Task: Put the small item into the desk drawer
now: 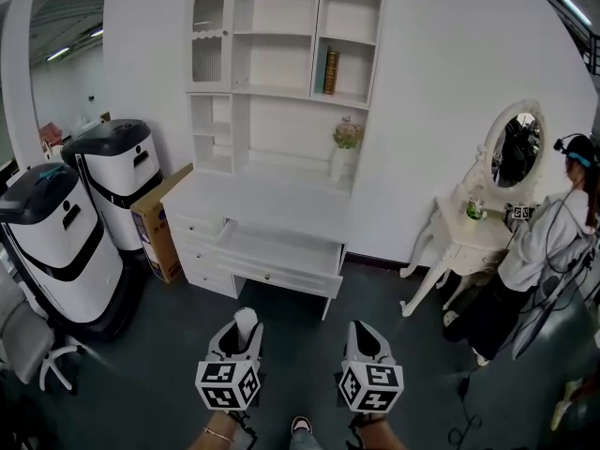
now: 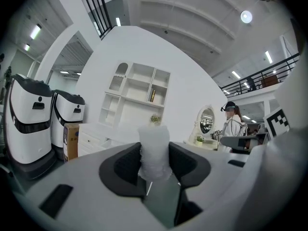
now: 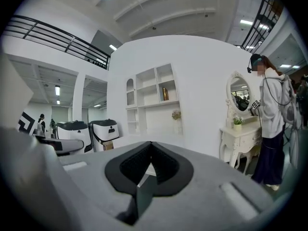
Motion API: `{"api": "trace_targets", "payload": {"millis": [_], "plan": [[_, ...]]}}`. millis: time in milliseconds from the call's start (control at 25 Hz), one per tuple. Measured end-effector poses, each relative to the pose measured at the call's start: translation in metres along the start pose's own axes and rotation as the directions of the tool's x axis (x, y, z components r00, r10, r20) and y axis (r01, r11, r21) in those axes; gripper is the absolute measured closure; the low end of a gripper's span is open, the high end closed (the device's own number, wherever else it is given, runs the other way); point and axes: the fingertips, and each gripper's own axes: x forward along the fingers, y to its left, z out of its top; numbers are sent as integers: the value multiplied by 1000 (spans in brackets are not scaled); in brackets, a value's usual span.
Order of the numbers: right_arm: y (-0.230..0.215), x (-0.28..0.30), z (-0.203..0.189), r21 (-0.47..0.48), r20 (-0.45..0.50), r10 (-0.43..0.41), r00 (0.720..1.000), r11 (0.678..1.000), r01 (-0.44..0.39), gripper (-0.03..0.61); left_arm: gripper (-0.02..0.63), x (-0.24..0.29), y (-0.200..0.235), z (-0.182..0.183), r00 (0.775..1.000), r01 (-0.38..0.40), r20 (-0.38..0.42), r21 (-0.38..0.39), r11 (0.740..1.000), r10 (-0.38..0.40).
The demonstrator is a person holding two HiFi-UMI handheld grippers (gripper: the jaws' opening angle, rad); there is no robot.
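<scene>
White small item [image 2: 154, 150], base unseen

Grey left hand-held gripper [image 1: 246, 326] and right hand-held gripper [image 1: 367, 329] bear black-and-white marker cubes [image 1: 228, 383].

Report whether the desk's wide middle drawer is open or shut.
Open. In the head view the drawer stands pulled out from under the desktop, with its pale inside exposed to the camera.

Desk [image 1: 267, 202] under shelves [image 1: 281, 64], drawer [image 1: 281, 254] pulled forward, dressing table [image 1: 473, 232] right
</scene>
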Motion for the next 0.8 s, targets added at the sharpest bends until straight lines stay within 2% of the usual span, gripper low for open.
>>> {"api": "trace_targets", "payload": {"millis": [360,800], "plan": [[-44,102,23,11,-4,64,998,998,-64,574,454,102,2,24,999,-42,10,16,999,42],[-98,199,37,45,-37,73,997,996,-71,574,454,195,12,39,996,-83,-11,32,996,83]]}}
